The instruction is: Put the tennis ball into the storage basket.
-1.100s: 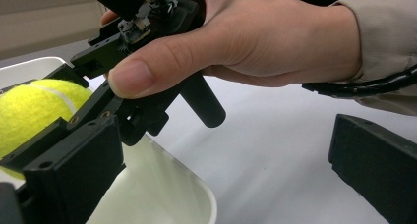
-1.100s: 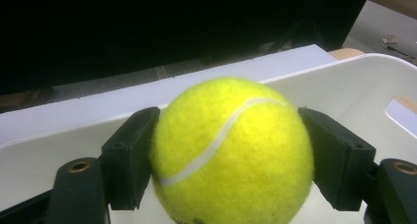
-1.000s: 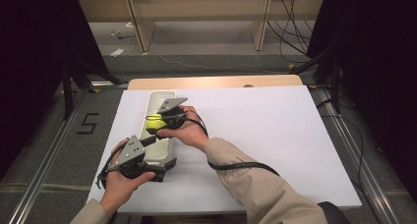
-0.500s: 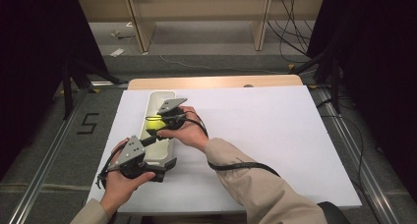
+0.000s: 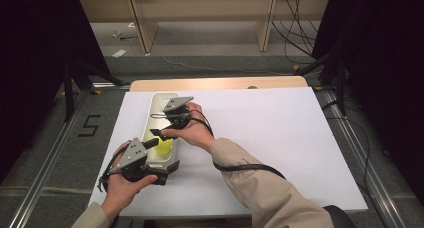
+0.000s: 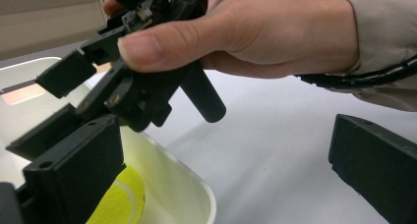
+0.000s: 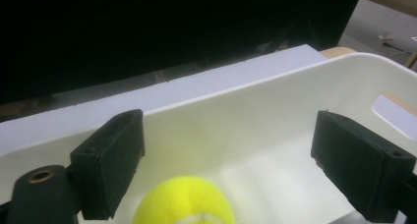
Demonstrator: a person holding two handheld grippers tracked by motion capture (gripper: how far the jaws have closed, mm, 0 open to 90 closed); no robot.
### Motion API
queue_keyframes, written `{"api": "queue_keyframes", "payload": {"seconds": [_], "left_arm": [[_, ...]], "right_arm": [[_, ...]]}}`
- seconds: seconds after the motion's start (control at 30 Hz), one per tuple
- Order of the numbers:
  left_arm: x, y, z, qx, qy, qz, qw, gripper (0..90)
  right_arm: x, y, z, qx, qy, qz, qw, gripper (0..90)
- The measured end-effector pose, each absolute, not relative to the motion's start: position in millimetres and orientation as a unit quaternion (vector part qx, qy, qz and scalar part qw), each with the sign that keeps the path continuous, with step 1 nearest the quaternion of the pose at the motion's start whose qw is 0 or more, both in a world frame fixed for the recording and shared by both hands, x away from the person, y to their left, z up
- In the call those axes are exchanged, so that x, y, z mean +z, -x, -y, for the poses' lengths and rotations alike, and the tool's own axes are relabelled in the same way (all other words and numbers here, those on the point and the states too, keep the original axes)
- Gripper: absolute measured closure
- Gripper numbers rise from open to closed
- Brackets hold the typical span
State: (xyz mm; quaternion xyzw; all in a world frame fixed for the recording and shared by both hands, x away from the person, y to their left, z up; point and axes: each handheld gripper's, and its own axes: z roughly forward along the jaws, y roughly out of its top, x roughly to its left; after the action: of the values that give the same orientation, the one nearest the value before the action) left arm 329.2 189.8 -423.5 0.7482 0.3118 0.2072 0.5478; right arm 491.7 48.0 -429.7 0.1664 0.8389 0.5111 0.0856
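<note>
The right gripper [image 5: 156,133] is hanging over the long white plastic tray [image 5: 156,99] with its jaws spread wide; they have just been opening, and nothing is pressing against their pads. The fuzzy yellow-green tennis ball [image 5: 163,146] is lying released on the tray floor just below and between those jaws, nearer the left one as the right gripper view shows it [image 7: 184,202]. The tray wall [image 7: 275,111] is rising beyond the jaws.

The left gripper [image 5: 172,165] is sitting at the near end of the tray, one jaw inside the tray wall and the other outside over the white table sheet [image 5: 280,133], jaws apart across the rim [image 6: 206,197]. The ball [image 6: 120,202] is lying just beside its inner jaw. The right hand [image 6: 255,30] is hovering just ahead of it.
</note>
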Motion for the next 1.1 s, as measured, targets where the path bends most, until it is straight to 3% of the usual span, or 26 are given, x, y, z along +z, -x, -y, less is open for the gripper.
{"api": "queue_keyframes", "payload": {"seconds": [1.1], "left_arm": [[-423.2, -329.4, -190.8, 0.21, -0.745, -0.315, 0.549, 0.0]], "right_arm": [[-412.2, -494.0, -21.0, 0.526, -0.179, -0.825, 0.103, 13.5]]}}
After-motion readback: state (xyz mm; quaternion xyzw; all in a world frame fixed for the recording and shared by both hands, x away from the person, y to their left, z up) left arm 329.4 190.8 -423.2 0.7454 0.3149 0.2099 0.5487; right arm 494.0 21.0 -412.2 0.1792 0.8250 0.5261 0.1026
